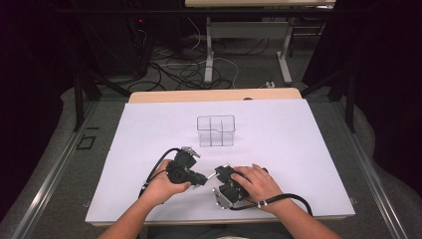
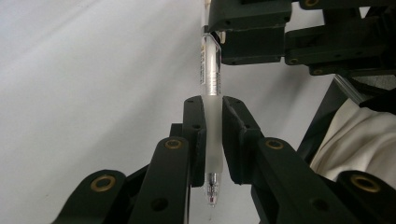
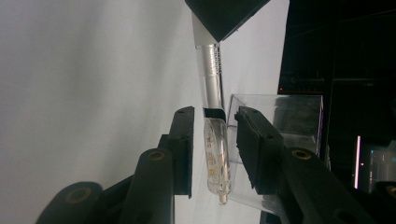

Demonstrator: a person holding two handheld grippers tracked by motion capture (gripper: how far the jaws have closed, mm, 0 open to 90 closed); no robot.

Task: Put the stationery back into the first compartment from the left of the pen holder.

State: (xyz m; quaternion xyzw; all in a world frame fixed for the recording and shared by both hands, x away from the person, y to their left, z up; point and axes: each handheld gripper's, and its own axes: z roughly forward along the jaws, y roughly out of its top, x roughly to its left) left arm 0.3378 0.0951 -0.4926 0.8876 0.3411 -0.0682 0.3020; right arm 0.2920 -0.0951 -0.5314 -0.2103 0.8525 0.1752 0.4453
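A clear pen (image 2: 211, 74) with a frosted grip section lies between my two grippers, low over the white sheet (image 1: 298, 149). My left gripper (image 2: 214, 135) is shut on the frosted section near the tip, which points back toward the camera. My right gripper (image 3: 215, 140) has its jaws on either side of the pen's (image 3: 217, 154) clip end, with narrow gaps showing on both sides. In the high view the left gripper (image 1: 203, 180) and right gripper (image 1: 219, 174) face each other near the table's front, with the pen (image 1: 211, 175) bridging them.
A clear plastic box (image 1: 215, 130) divided into compartments stands upright mid-table, beyond the grippers; in the right gripper view the box (image 3: 299, 121) shows just behind the jaws. Cables trail from both grippers toward the front edge. Past the table's far edge, more cables lie on the floor.
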